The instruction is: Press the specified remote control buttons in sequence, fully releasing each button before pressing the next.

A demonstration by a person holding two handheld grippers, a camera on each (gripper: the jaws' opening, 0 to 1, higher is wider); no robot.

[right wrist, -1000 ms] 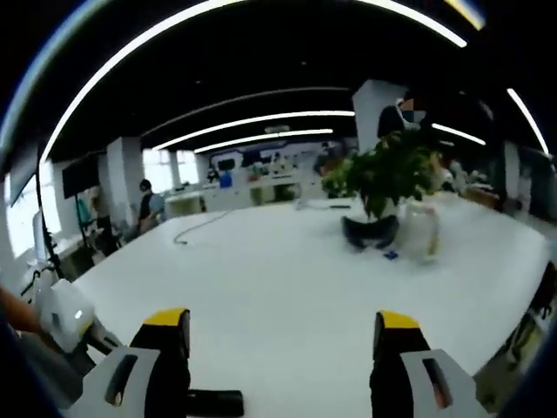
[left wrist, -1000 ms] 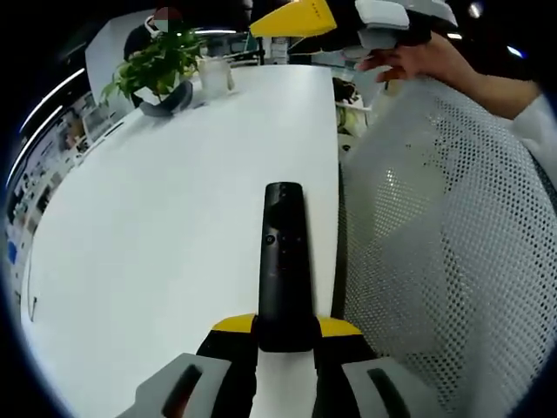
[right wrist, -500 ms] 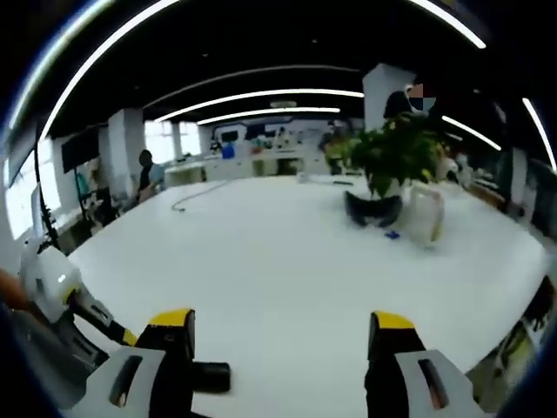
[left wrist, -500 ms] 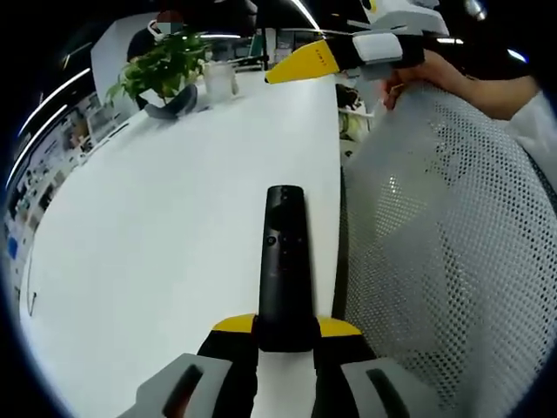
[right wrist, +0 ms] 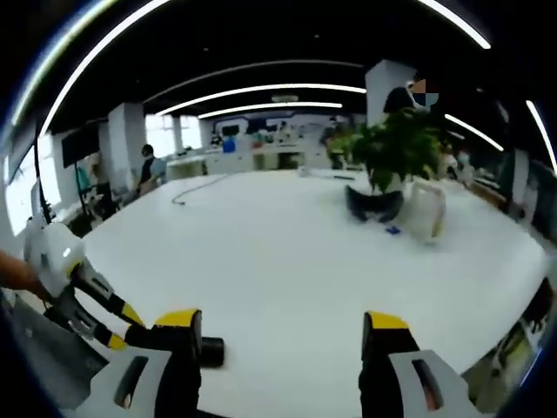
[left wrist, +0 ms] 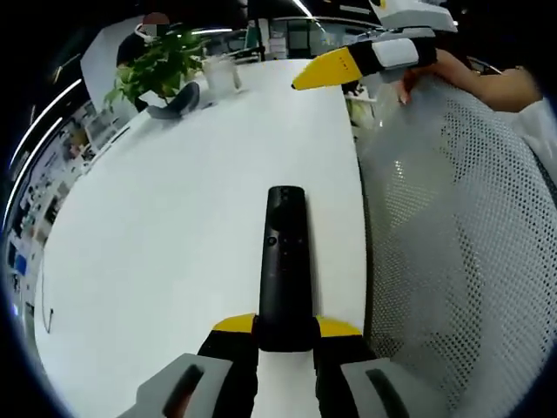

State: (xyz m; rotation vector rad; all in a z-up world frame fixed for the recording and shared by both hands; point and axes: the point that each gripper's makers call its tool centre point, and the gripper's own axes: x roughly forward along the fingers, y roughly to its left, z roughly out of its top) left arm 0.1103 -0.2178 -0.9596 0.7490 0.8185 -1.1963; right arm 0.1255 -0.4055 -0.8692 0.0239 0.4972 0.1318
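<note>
Presently the slim black plastic remote control (left wrist: pixel 284 261) is clamped at its near end between the left gripper (left wrist: pixel 285 335) jaws, lying lengthwise on the white counter (left wrist: pixel 157 226) close to its right edge. Its small buttons face up near the far end. The right gripper (right wrist: pixel 280 344) has its jaws apart and empty, poised above the counter. Recommendation: bring one yellow jaw tip straight down on the target button, hold the remote steady, lift fully clear before the following press.

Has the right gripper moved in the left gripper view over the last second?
Yes. The right gripper has dropped toward the white table, away from the potted plant.
</note>
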